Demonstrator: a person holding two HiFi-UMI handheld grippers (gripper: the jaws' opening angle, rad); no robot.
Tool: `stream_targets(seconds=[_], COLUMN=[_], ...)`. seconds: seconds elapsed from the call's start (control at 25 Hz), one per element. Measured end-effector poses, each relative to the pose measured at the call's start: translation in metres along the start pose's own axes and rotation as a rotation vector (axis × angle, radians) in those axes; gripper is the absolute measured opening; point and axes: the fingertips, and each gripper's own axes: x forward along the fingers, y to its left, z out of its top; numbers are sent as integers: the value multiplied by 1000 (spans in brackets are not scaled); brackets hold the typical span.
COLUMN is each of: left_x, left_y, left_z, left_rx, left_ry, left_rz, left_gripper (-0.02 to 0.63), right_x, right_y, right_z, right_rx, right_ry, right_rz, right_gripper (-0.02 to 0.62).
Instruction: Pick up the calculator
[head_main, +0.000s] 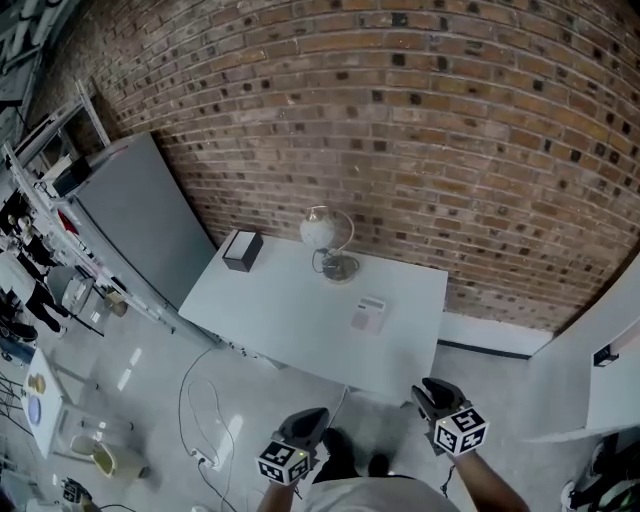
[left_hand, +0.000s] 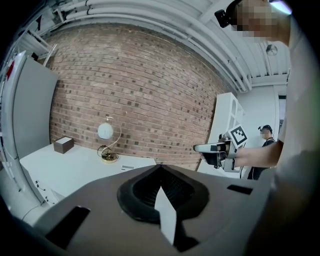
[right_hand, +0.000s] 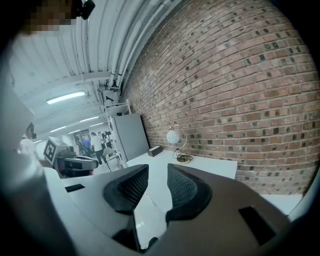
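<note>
The calculator (head_main: 368, 314) is a small pale slab lying flat near the right side of the white table (head_main: 290, 310). It shows as a thin grey strip (left_hand: 128, 167) in the left gripper view. Both grippers hang short of the table's near edge, above the floor. My left gripper (head_main: 310, 416) has its dark pads meeting at the tips (left_hand: 160, 168), with nothing between them. My right gripper (head_main: 428, 391) stands open (right_hand: 157, 169), with only floor and table showing in the gap. Each gripper appears in the other's view: the right gripper (left_hand: 214, 148) and the left gripper (right_hand: 75, 161).
A white globe ornament on a metal stand (head_main: 328, 240) and a black box (head_main: 241, 249) sit at the table's far edge by the brick wall (head_main: 450, 130). A grey cabinet (head_main: 140, 220) stands to the left, a white cable (head_main: 200, 420) lies on the floor, and white shelving (head_main: 600, 360) is at the right.
</note>
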Motion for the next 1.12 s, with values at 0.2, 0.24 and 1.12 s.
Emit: stream_targets(seconds=[0.2, 0.24, 1.12], left_x=[21, 25, 85], left_y=[34, 42, 205], left_z=[7, 9, 39], left_rx=[15, 17, 56], left_ry=[12, 18, 108], left_rz=[-28, -36, -244], left_gripper=[14, 14, 14], right_x=[34, 41, 188], right_y=[-8, -8, -14], right_z=[3, 5, 25], right_rx=[7, 12, 27], right_ry=[9, 12, 77], right_rz=[-23, -33, -224], right_gripper=[132, 132, 129])
